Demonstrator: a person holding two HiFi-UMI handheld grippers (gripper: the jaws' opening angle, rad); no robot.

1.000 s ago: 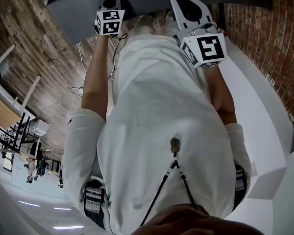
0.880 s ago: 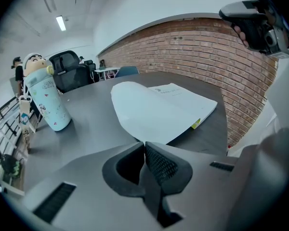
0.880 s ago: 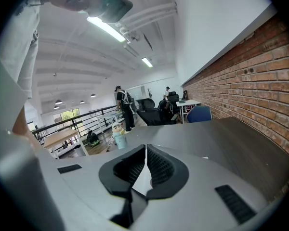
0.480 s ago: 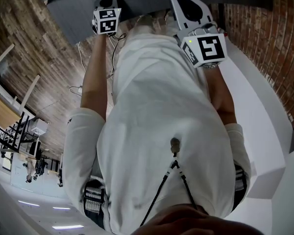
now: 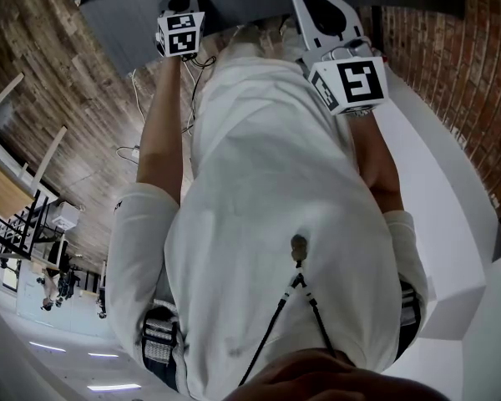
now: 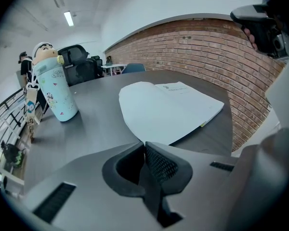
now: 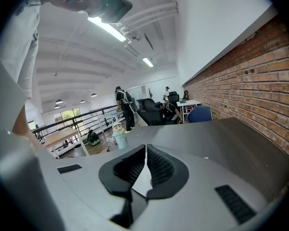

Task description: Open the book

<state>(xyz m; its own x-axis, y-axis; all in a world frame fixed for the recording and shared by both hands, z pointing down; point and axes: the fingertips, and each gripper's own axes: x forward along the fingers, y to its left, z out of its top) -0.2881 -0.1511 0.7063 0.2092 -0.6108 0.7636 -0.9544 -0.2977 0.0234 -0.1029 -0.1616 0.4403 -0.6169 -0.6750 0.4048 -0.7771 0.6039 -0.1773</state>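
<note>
Book lay flat on tabletop, cover apparently shut, directly ahead of left claw; near corner just beyond its tips. Long axis appeared to run obliquely, away to the right. Left claw: jaws together, empty. Right claw: jaws together, nothing gripped; book not clearly in its view. Judged left claw nearer. Count: 1 book, 1 bottle, 2 claws.

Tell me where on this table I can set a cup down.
Bare table between the water bottle and the book, and along the far edge behind both. The book takes up the right, toward the brick wall.
</note>
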